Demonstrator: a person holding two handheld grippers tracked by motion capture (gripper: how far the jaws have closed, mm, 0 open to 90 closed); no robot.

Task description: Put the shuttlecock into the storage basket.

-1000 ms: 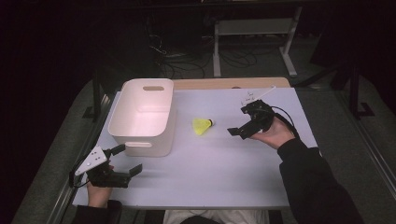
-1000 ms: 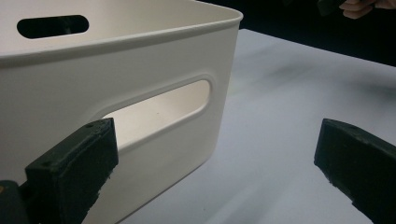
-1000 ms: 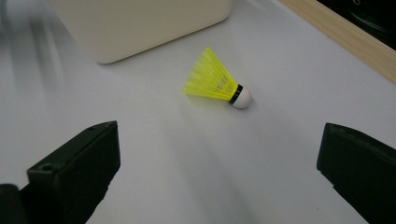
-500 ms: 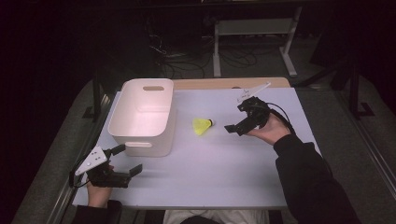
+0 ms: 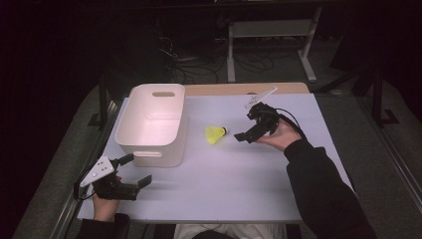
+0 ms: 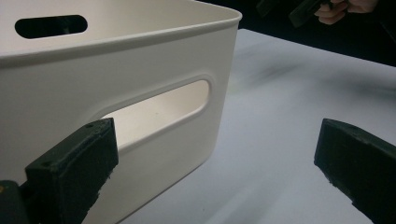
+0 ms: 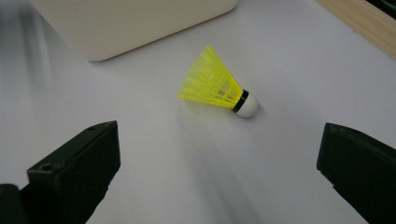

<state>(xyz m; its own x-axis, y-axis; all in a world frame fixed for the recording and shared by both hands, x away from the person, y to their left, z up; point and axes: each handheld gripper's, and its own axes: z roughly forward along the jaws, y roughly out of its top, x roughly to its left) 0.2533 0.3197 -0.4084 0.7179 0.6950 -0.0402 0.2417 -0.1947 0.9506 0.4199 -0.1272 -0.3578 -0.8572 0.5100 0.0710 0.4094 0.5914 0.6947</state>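
A yellow shuttlecock [image 5: 215,134] with a white cork lies on its side on the white table [image 5: 239,184], just right of a white plastic bin [image 5: 130,133]. My right gripper [image 5: 245,126] is open a short way to the shuttlecock's right and points at it. The right gripper view shows the shuttlecock [image 7: 215,86] lying ahead of the wide-apart jaws of that gripper [image 7: 219,140], untouched. My left gripper [image 5: 136,170] is open near the front left corner, facing the bin's near end. In its own view the left gripper [image 6: 215,140] has the bin's handle slot [image 6: 159,109] just ahead.
The bin [image 6: 140,56] has nothing visible inside. A wooden strip [image 5: 239,88] runs along the table's far edge. Beyond it stand a metal frame [image 5: 271,30] and floor cables. The person's right hand [image 6: 343,8] shows far off in the left gripper view.
My right gripper has moved a little left, closer to the shuttlecock. The left gripper, bin and shuttlecock have stayed put.
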